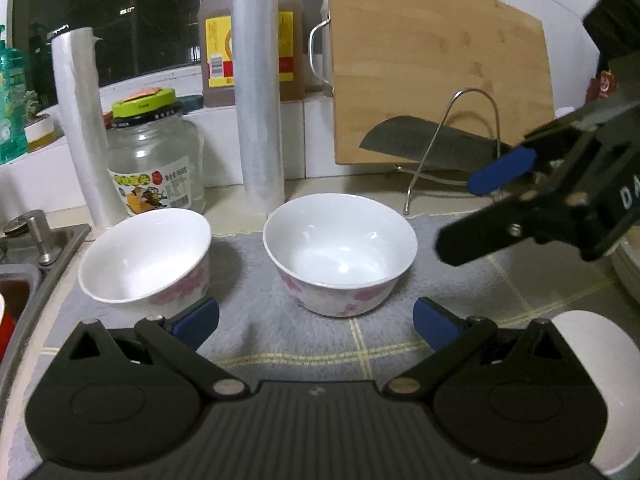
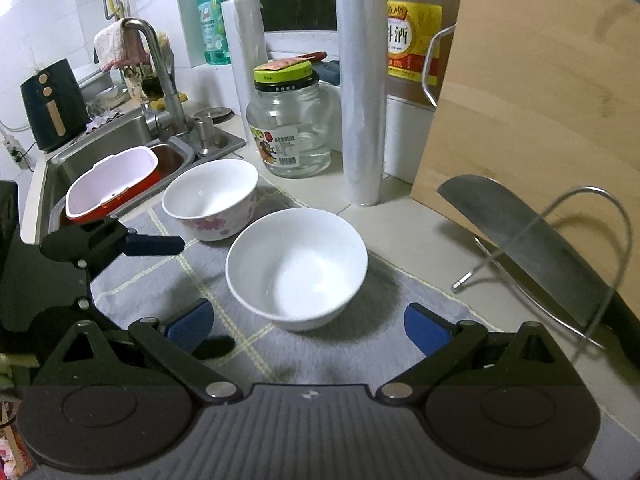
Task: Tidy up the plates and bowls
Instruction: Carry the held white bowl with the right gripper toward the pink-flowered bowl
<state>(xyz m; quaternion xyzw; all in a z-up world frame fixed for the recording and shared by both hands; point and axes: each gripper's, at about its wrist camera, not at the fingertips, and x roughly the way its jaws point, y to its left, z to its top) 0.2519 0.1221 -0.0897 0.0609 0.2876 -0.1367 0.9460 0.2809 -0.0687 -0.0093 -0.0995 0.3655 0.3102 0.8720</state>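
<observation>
My right gripper point(image 2: 306, 326) hangs wide open behind the near bowl point(image 2: 297, 266), lined up to straddle its rim; my left gripper point(image 1: 316, 322) waits equally wide.

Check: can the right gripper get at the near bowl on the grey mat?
Probably yes. The right gripper is open with the near bowl just ahead between its fingers, nothing between; the left gripper is off to the side.

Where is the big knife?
The dark steel cleaver knife leans on the wire rack at the right of both views, in front of the wooden cutting board.
</observation>
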